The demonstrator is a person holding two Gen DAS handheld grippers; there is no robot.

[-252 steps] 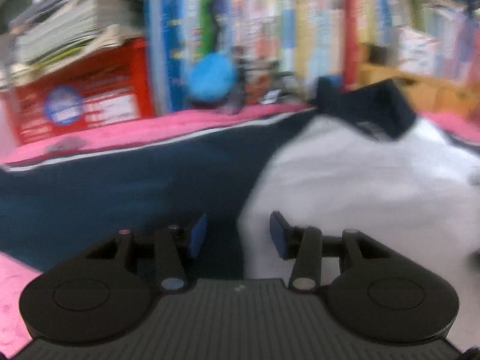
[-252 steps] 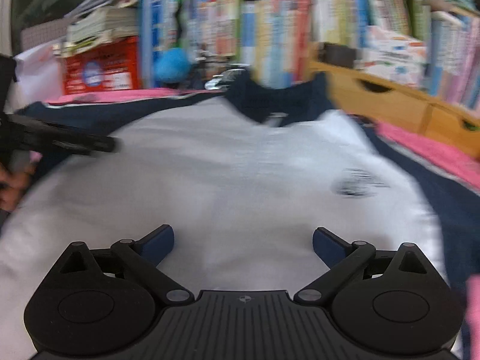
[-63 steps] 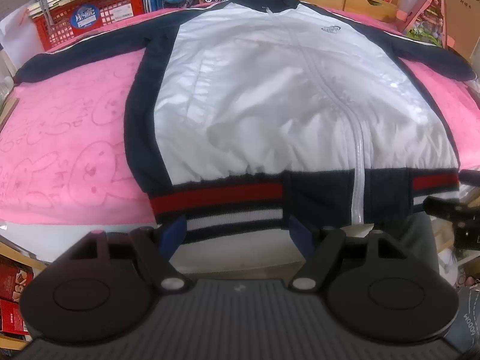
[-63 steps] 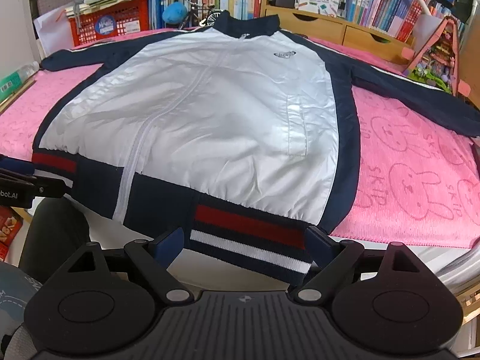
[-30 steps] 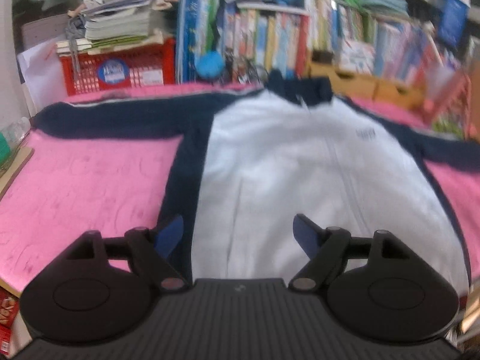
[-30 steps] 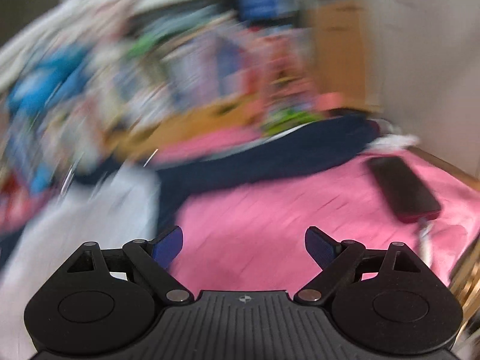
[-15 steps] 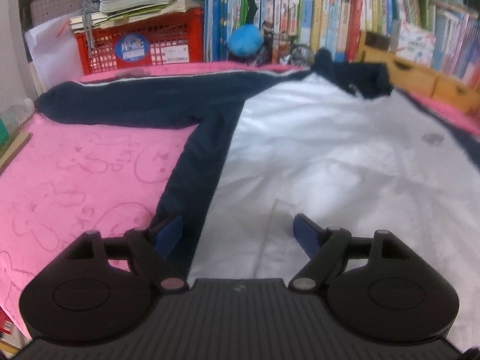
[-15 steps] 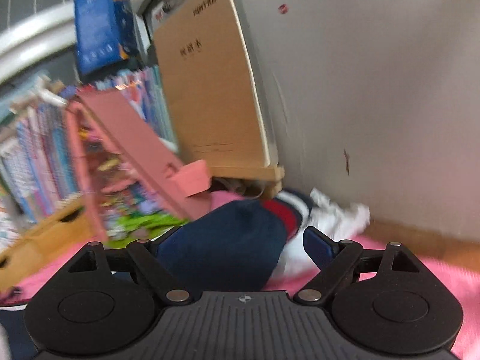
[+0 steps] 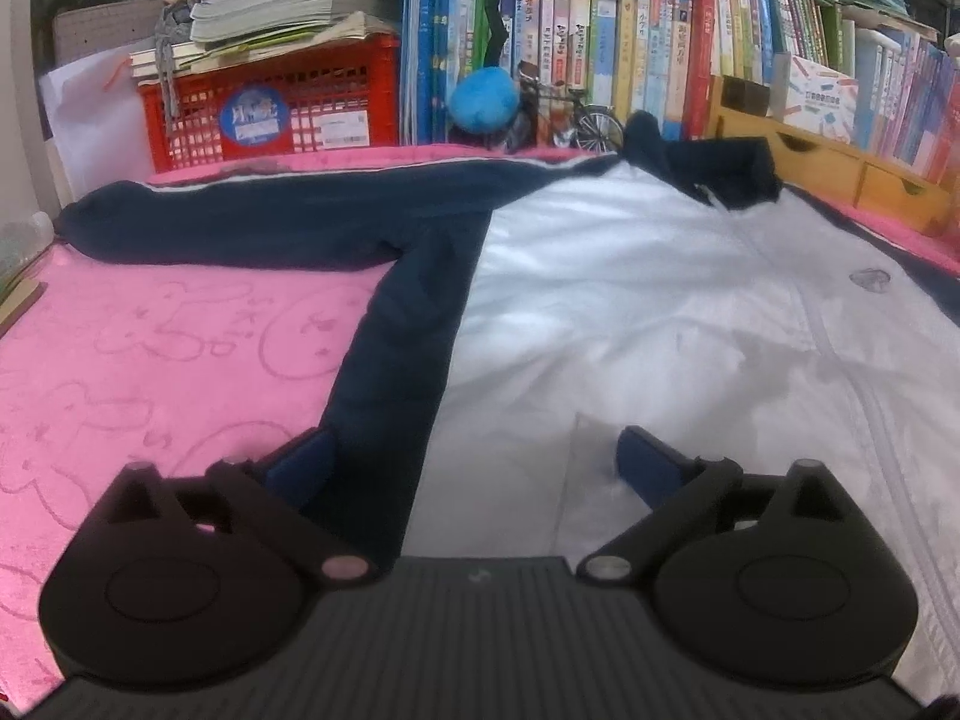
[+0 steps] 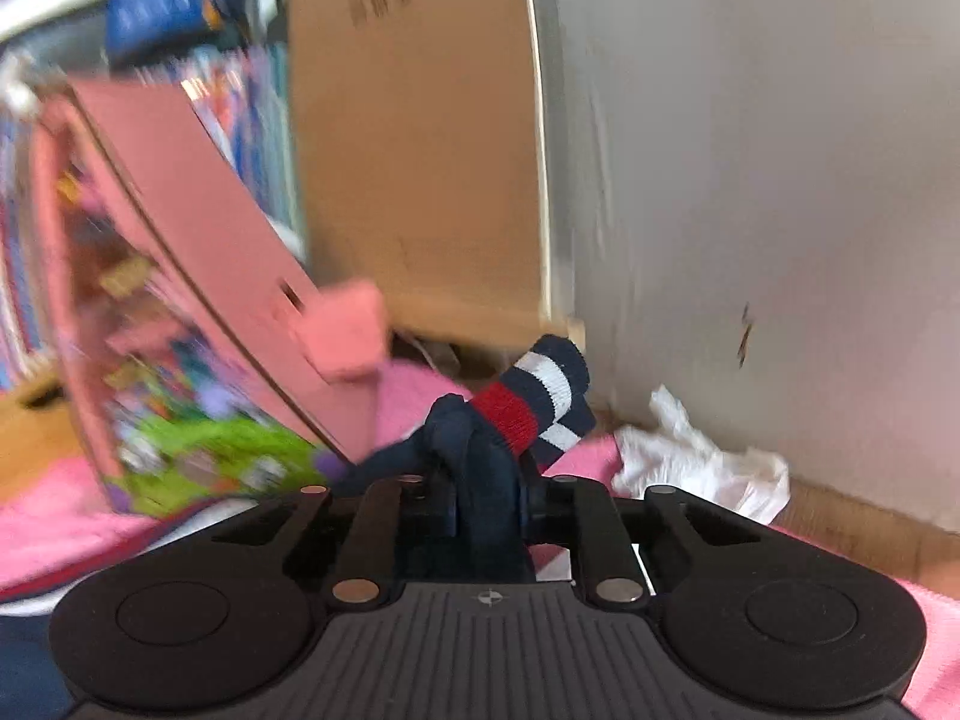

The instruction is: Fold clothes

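A white jacket with navy sleeves lies flat on a pink towel. Its navy sleeve stretches away to the left, and the navy collar points at the bookshelf. My left gripper hovers open over the jacket's navy side panel and white front, with nothing between its fingers. In the right wrist view, my right gripper is shut on the other navy sleeve, just behind its red-and-white striped cuff, which sticks up past the fingers.
A red crate under stacked papers, a blue plush ball and rows of books stand behind the jacket. Near the right gripper are a pink toy house, a cardboard box, a wall and crumpled white tissue.
My right gripper has gone from open above the sleeve end to shut on the sleeve by its cuff. The left gripper has drifted slightly closer over the jacket, still open.
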